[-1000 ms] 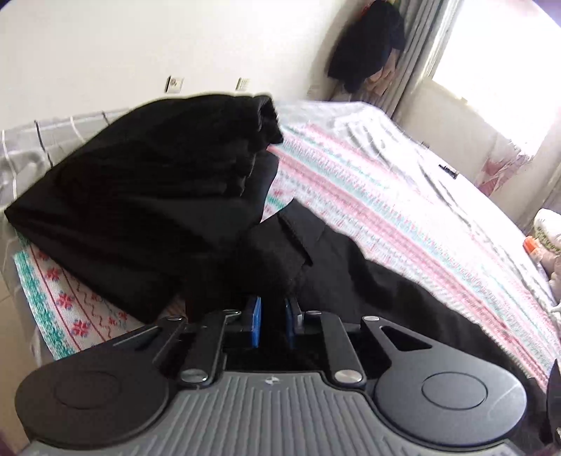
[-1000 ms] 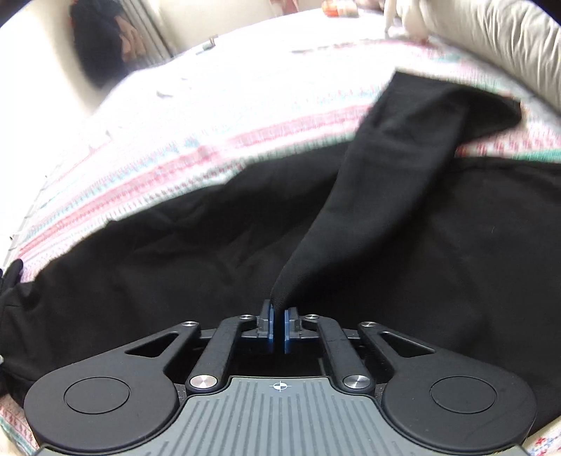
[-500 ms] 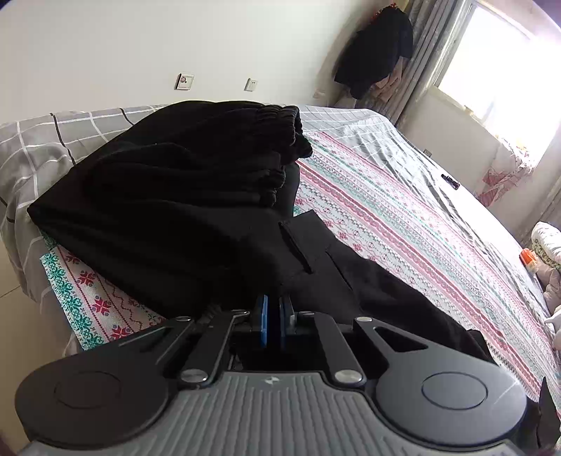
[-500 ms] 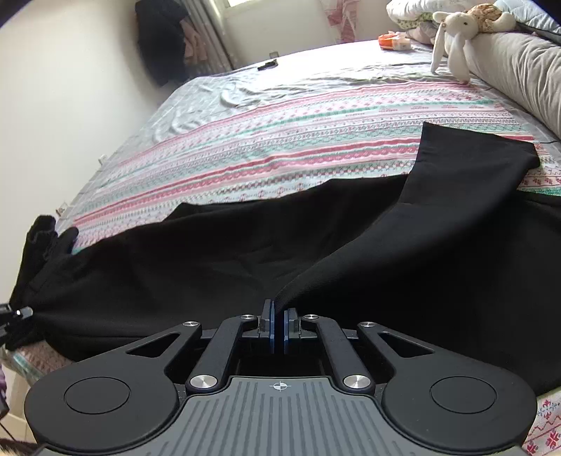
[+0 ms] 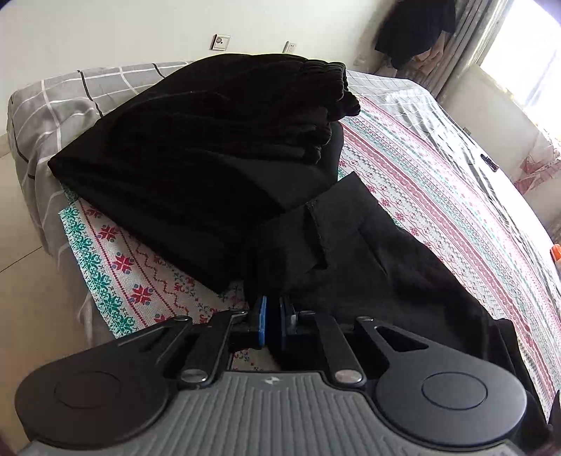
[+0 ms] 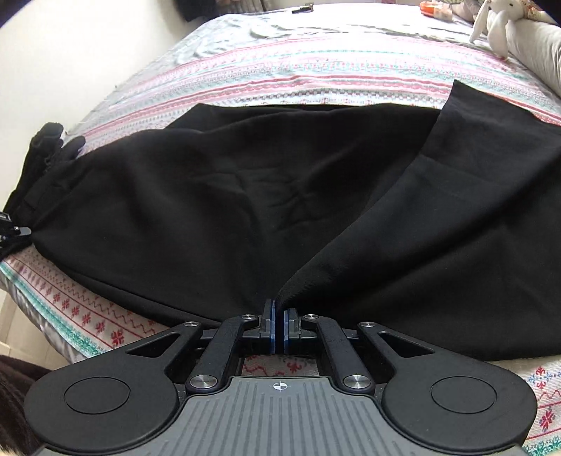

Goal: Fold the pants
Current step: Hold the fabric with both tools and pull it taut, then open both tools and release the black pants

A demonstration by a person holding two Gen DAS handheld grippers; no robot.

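Observation:
Black pants [image 6: 245,196] lie spread across the patterned blanket, one leg [image 6: 455,210] folded over from the right. A ridge of that cloth runs down into my right gripper [image 6: 278,315], whose blue pads still pinch it while the jaws are opening. In the left wrist view the pants' waist end [image 5: 368,252], with its seam and pocket slit, reaches my left gripper [image 5: 272,312]. Its pads hold dark cloth at their tips, and those jaws are opening too. Both grippers are low over the near edge of the bed.
A stack of folded black garments [image 5: 210,140] sits on the bed corner just beyond the waist end. A grey checked sheet [image 5: 70,105] covers that corner. A stuffed rabbit [image 6: 491,24] and a pillow [image 6: 540,52] lie at the far right. Dark clothes [image 5: 417,31] hang by the curtain.
My right gripper has come down and toward the bed's near edge, and the raised leg now lies flatter over the pants. The left gripper has shifted a little toward the stack.

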